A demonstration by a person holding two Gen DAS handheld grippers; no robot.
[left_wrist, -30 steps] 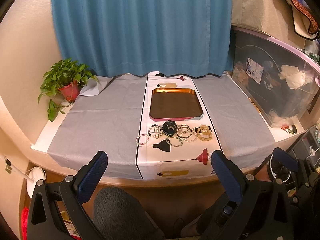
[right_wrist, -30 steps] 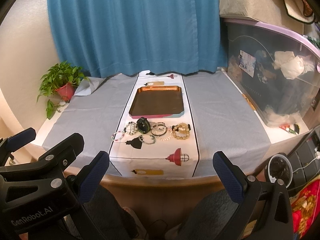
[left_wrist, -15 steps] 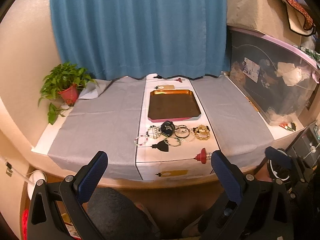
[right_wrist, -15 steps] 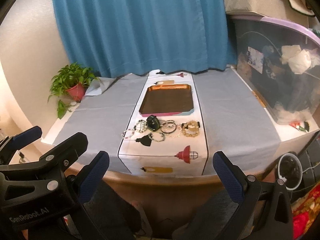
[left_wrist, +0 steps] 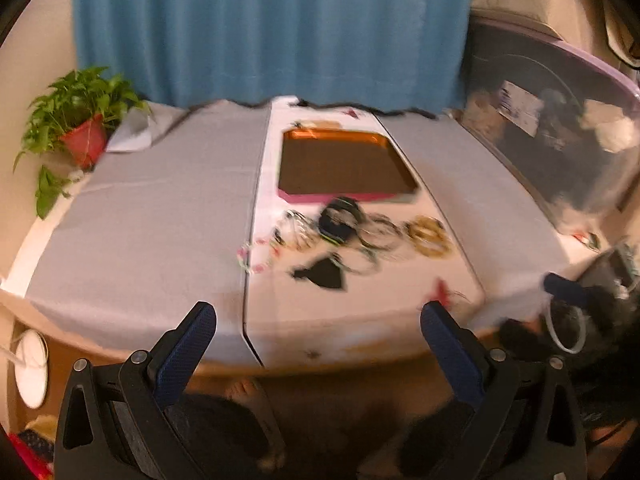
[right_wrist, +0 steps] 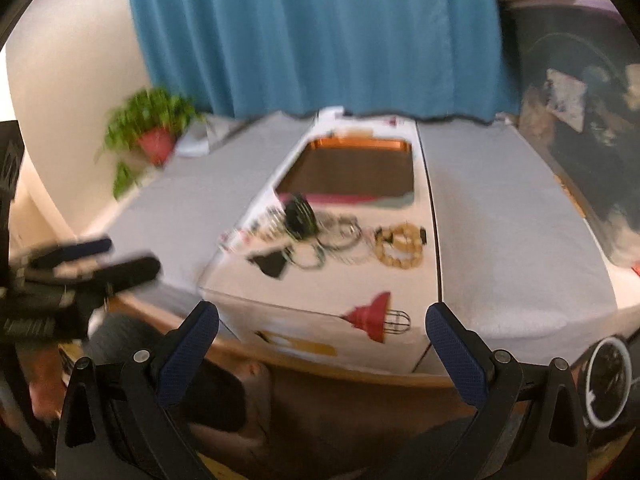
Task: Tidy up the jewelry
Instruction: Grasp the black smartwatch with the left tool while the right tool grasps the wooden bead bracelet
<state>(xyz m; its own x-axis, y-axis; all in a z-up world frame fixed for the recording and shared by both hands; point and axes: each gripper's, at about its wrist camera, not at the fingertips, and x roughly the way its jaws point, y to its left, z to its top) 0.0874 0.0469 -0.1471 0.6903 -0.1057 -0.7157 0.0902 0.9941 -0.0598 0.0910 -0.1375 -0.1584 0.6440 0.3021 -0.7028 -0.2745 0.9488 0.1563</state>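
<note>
Bracelets (right_wrist: 400, 246) lie loose before the empty tray (right_wrist: 348, 172) on the table (right_wrist: 500, 220); both grippers' jaws gape, holding nothing. Approach step: next, close on one bracelet.

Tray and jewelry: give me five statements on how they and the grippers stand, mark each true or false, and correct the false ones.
1. The tray is empty. True.
2. The jewelry lies in front of the tray, on the white runner. True.
3. The right gripper is shut on the wooden bead bracelet. False: its jaws are wide open, short of the table edge, and the bracelet lies untouched on the runner.
4. The potted plant stands to the right of the tray. False: it stands at the far left, by the curtain.
5. The left gripper is open and holds nothing. True.
</note>
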